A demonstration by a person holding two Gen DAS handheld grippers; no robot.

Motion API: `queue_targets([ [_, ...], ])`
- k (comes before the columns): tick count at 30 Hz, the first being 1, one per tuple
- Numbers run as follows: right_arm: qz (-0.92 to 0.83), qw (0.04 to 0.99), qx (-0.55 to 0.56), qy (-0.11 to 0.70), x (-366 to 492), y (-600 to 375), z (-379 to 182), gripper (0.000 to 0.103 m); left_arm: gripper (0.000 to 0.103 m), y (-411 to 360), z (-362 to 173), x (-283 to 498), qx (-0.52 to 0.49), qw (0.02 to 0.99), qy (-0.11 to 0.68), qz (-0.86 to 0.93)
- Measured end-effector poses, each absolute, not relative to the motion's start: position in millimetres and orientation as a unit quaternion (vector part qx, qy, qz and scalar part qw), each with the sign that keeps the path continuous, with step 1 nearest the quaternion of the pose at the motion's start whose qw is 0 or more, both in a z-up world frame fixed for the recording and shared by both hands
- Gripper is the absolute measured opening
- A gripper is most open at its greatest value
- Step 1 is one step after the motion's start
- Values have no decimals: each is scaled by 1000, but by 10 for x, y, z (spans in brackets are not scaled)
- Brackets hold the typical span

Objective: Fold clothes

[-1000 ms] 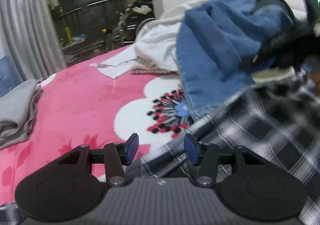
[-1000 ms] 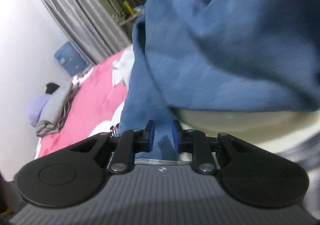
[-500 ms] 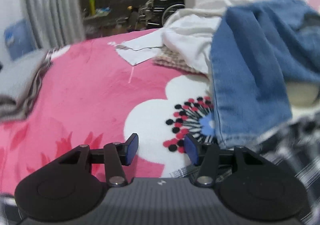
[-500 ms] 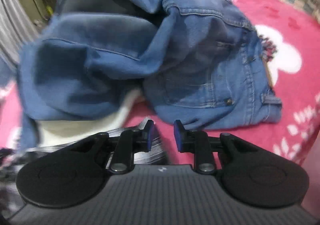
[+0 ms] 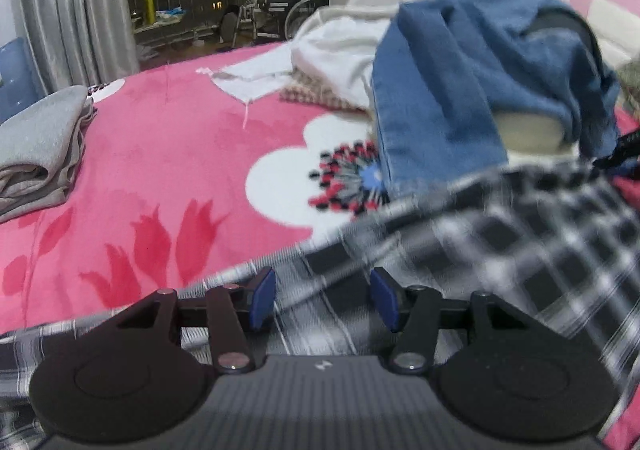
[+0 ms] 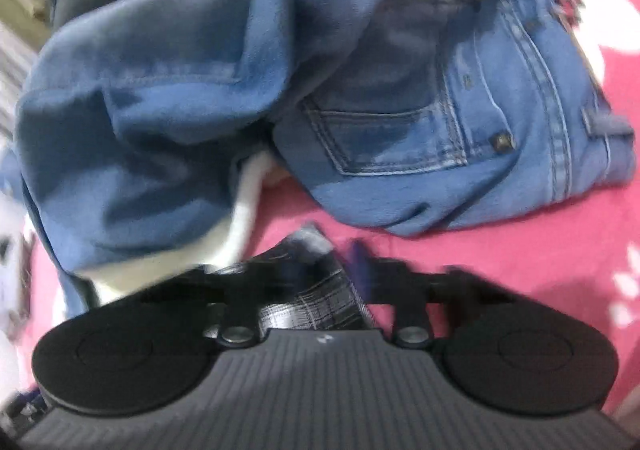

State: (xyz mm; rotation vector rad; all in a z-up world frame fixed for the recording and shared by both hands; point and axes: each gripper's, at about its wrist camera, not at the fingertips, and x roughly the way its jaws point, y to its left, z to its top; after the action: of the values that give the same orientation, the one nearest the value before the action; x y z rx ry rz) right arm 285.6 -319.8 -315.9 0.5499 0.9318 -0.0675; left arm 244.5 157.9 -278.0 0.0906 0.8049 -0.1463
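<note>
Both wrist views, low over bed, share jeans (image 5: 480,89).

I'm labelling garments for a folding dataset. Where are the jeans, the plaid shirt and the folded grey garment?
jeans (image 6: 400,137): right wrist view, on the back pocket.
plaid shirt (image 5: 520,246): left wrist view, on the checked fabric.
folded grey garment (image 5: 38,145): left wrist view, on its top layer.

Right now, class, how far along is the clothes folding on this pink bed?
Done: one folded grey garment lies aside on the pink floral blanket. In hand: the black-and-white plaid shirt; the right gripper appears to pinch a corner, blurred, while the left gripper is open over it. Left: crumpled blue denim jeans and white clothes.
</note>
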Motion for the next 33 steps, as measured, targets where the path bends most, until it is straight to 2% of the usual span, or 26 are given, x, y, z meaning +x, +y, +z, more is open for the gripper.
queue_targets([
  [6, -74, 906, 175, 378, 2874, -3072, -2869, 2, 54, 1424, -2880, 2550, 91, 922, 373, -56],
  [10, -121, 916, 94, 370, 3065, -3043, -2985, 0, 55, 1317, -2964, 2664, 123, 924, 360, -50],
  [14, -137, 917, 95, 362, 3052, -3097, -3092, 0, 55, 1254, -3001, 2757, 135, 926, 350, -45],
  [19, -66, 934, 70, 344, 2556, -2893, -2632, 2, 56, 1288, -2913, 2767, 127, 927, 351, -47],
  [23, 79, 913, 23, 400, 2141, -2584, -2275, 4, 57, 1406, -2694, 2606, 122, 931, 342, -41],
  [27, 133, 844, -4, 519, 1929, -2390, -2644, 6, 58, 1834, -2393, 2240, 99, 930, 353, -14],
  [29, 84, 820, -43, 565, 1887, -2456, -2958, 6, 59, 2152, -2244, 1982, 92, 930, 356, 18],
  [33, -51, 841, 6, 539, 1804, -2760, -2848, 5, 61, 2592, -2193, 1615, 74, 925, 369, 48],
])
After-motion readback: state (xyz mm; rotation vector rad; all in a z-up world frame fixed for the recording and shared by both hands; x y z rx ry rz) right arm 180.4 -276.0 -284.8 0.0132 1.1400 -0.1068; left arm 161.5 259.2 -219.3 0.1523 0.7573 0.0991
